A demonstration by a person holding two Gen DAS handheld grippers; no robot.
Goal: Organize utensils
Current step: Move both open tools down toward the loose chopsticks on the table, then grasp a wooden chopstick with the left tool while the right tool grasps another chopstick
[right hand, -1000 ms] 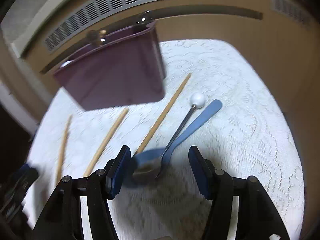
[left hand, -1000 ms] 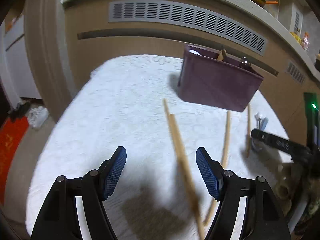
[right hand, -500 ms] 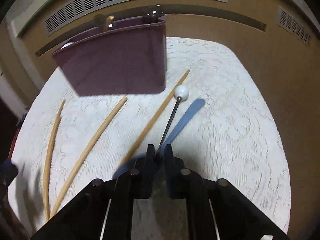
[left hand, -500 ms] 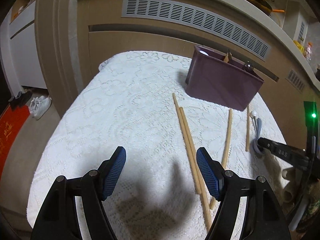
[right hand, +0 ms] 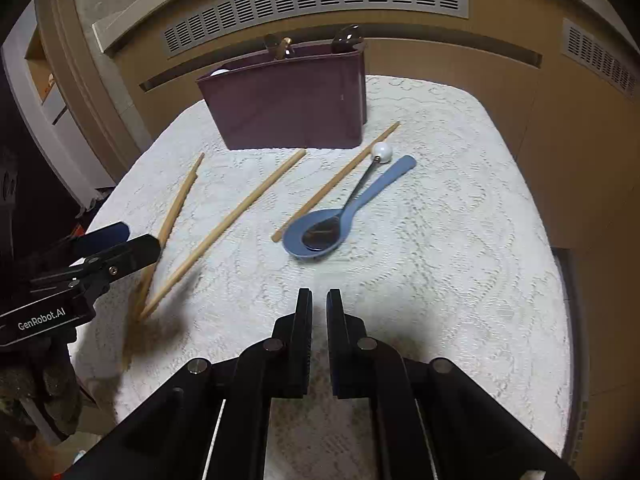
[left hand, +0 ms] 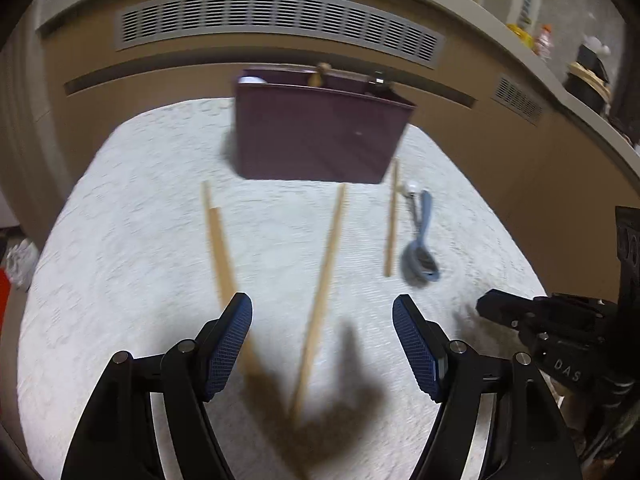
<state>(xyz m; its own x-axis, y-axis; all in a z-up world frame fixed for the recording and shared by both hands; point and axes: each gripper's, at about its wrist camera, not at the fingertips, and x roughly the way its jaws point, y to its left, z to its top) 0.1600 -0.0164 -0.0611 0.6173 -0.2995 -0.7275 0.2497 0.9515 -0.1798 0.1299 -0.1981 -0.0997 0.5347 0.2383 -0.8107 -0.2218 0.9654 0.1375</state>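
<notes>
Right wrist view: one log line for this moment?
right gripper: shut, empty | left gripper: open | blue spoon: on cloth, metal spoon nested | chopsticks: loose | holder: upright

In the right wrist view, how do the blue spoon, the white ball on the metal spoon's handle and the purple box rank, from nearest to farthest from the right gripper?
From the right gripper:
1. Blue spoon, bowl just ahead, on the lace cloth.
2. White ball, farther, slightly right, at the metal spoon's handle end.
3. Purple box, farthest, standing at the back of the table.
</notes>
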